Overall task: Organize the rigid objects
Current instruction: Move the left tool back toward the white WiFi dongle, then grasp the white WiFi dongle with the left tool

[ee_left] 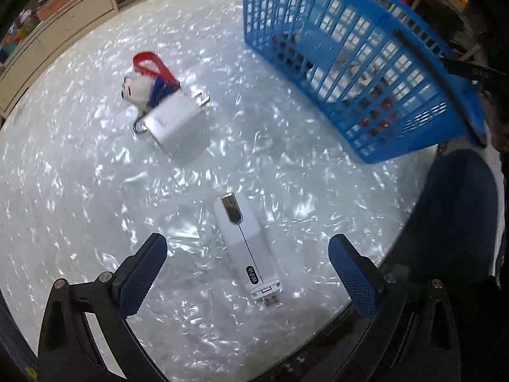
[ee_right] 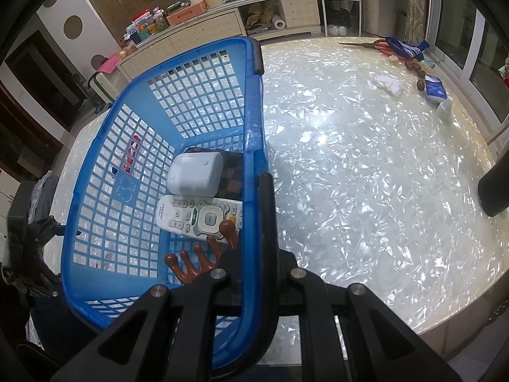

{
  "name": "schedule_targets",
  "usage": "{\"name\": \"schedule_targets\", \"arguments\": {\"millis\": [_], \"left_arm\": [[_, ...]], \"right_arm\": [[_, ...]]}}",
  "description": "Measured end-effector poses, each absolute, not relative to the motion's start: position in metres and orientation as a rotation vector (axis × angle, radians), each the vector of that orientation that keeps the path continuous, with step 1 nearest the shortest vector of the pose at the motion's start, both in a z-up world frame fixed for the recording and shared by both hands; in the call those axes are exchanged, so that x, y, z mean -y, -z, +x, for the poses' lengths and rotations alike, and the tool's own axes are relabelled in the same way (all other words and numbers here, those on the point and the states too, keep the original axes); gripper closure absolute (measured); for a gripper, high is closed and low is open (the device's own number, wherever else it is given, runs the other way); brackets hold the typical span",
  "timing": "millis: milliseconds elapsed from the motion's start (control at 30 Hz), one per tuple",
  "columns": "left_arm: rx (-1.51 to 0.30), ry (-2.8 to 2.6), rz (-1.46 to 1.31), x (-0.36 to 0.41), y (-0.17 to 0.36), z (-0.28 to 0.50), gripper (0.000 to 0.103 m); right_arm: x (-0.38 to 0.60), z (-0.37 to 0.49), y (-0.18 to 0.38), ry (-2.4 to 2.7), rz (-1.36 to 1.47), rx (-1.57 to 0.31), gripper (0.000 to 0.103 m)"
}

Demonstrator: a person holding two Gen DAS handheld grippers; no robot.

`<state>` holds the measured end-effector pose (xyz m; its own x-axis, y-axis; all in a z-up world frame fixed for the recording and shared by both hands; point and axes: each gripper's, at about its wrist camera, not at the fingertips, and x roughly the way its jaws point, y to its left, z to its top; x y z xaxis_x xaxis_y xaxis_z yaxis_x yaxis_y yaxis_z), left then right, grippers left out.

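Observation:
In the left wrist view a white WiFi USB dongle [ee_left: 246,250] lies on the pearly table between my left gripper's [ee_left: 248,264] open blue fingers [ee_left: 143,273]. Farther off lie a silver charger plug [ee_left: 176,121] and a small white figure keychain [ee_left: 140,87] with a red strap. The blue plastic basket [ee_left: 350,60] is tilted at the upper right. In the right wrist view my right gripper [ee_right: 254,210] is shut on the basket's rim [ee_right: 253,165]. Inside the basket lie a white remote [ee_right: 197,215], a white earbud case [ee_right: 195,172], a checkered wallet [ee_right: 232,178] and a brown claw massager [ee_right: 203,254].
Across the table in the right wrist view lie red scissors [ee_right: 378,44], a blue sock [ee_right: 410,49], a white cloth [ee_right: 388,84], brown beads [ee_right: 416,70] and a blue packet [ee_right: 435,90]. A cabinet [ee_right: 222,22] stands behind. A dark chair back [ee_left: 451,210] stands at the table's edge.

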<state>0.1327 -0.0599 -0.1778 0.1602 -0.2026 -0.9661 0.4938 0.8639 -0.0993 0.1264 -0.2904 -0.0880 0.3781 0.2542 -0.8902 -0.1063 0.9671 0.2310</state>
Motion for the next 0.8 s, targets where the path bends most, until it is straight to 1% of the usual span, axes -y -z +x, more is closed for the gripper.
{"name": "schedule_targets", "arguments": {"millis": [200, 267, 333, 400, 433, 467, 500, 633, 667, 733, 800], "left_arm": [[-1.339, 0.455, 0.252, 0.060, 0.202, 0.132, 0.007], [-1.351, 0.448, 0.244, 0.059, 0.207, 0.133, 0.011], [-1.345, 0.437, 0.243, 0.059, 0.209, 0.133, 0.013], [-1.329, 0.431, 0.233, 0.059, 0.209, 0.134, 0.021], [-1.318, 0.417, 0.219, 0.058, 0.207, 0.136, 0.031], [-1.318, 0.403, 0.212, 0.056, 0.204, 0.138, 0.036], [-1.320, 0.394, 0.209, 0.055, 0.203, 0.140, 0.037], [-1.310, 0.393, 0.242, 0.057, 0.202, 0.137, 0.050], [-1.306, 0.402, 0.244, 0.058, 0.202, 0.135, 0.057], [-1.299, 0.410, 0.254, 0.061, 0.200, 0.128, 0.064], [-1.282, 0.398, 0.258, 0.064, 0.201, 0.123, 0.064]], "right_arm": [[0.290, 0.127, 0.088, -0.229, 0.141, -1.163, 0.094], [0.291, 0.127, 0.088, -0.229, 0.140, -1.163, 0.094], [0.291, 0.127, 0.089, -0.227, 0.143, -1.163, 0.094], [0.290, 0.127, 0.089, -0.227, 0.143, -1.162, 0.094], [0.291, 0.127, 0.089, -0.227, 0.142, -1.163, 0.094], [0.291, 0.127, 0.089, -0.228, 0.140, -1.164, 0.094], [0.290, 0.126, 0.089, -0.228, 0.141, -1.163, 0.094], [0.290, 0.127, 0.089, -0.225, 0.139, -1.163, 0.094], [0.290, 0.127, 0.089, -0.224, 0.138, -1.163, 0.094], [0.289, 0.127, 0.089, -0.223, 0.133, -1.165, 0.094], [0.289, 0.128, 0.090, -0.221, 0.135, -1.166, 0.094]]}}
